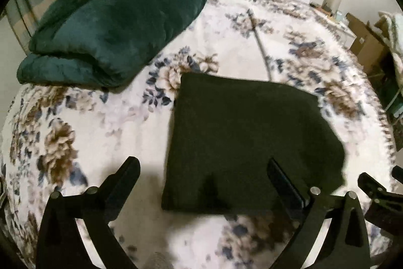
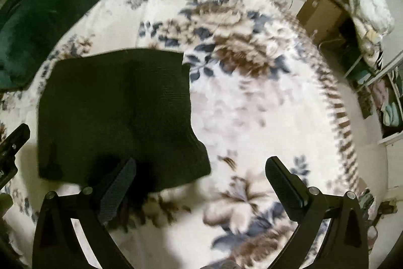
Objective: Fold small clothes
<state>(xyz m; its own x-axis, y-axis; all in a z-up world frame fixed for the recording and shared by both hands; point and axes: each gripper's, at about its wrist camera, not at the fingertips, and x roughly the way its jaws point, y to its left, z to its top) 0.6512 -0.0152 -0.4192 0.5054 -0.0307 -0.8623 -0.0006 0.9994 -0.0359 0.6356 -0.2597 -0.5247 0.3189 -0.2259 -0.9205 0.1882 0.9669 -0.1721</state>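
Folded garment (image 1: 241, 140) is showing very dark, near-black green, plain, with a faint ribbed knit texture visible in the right wrist view. Bedspread (image 1: 131, 132) is showing white with a brown and blue-grey floral print, plus a brown striped band along its right edge; the bulky blanket (image 1: 113, 24) is showing solid teal-green. Both claws, left (image 1: 205, 174) and right (image 2: 201, 168), are showing matte black with silver pins, and cardboard boxes (image 2: 320, 14) are showing brown.

A dark knitted garment (image 1: 241, 143) lies folded flat on the floral blanket (image 1: 105, 122).
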